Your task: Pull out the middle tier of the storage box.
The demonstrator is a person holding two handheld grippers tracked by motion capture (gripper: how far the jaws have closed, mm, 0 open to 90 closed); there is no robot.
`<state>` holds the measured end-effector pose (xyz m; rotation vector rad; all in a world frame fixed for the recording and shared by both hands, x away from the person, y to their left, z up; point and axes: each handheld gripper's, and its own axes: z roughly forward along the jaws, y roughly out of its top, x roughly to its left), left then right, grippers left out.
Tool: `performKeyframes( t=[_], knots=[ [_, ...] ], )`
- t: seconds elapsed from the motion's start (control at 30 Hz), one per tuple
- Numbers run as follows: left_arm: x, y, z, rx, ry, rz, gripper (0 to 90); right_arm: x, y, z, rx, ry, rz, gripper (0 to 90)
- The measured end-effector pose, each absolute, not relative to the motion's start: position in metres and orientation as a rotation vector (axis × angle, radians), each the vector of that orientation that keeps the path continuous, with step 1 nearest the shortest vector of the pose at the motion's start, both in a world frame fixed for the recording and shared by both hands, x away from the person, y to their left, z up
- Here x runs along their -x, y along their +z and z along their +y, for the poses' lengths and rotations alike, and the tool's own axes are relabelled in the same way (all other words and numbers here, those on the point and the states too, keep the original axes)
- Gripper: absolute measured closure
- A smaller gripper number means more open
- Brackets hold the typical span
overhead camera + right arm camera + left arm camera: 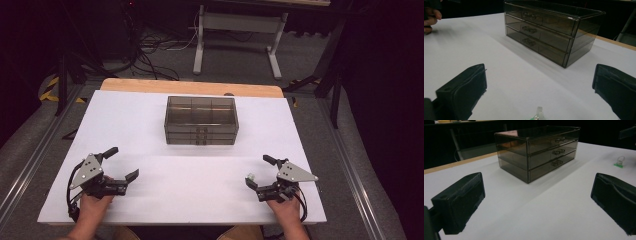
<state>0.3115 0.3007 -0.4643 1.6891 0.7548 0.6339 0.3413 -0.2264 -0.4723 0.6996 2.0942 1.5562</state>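
Note:
A smoky see-through box with three drawers (pixel 201 120) stands shut at the middle of the white table top (pixel 150 125). My left gripper (pixel 122 163) rests near the front left, jaws wide open and empty. In the left gripper view the drawer box (pixel 539 150) lies ahead of the open left gripper (pixel 537 195). My right gripper (pixel 260 171) sits at the front right, open too. A small green and clear clip (pixel 251 176) lies on the table by its nearer jaw. In the right gripper view the clip (pixel 537 115) sits low between the spread jaws of the right gripper (pixel 539 82), untouched by either pad, with the box (pixel 549 30) beyond.
A wooden strip (pixel 190 87) edges the table's far side. Behind it stand a white metal frame (pixel 235 35) and cables on the grey floor. Metal rails (pixel 350 170) run along both sides. The person's other hand (pixel 430 17) shows far left in the right gripper view.

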Motion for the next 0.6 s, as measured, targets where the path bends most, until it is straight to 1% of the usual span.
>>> performKeyframes(
  t=[0.6],
  knots=[
    [-0.3119, -0.4646, 0.2997, -1.694, 0.632, 0.748, 0.3, -0.3403, -0.469, -0.2227, -0.705, 1.557, 2.096, 0.1]
  ],
)
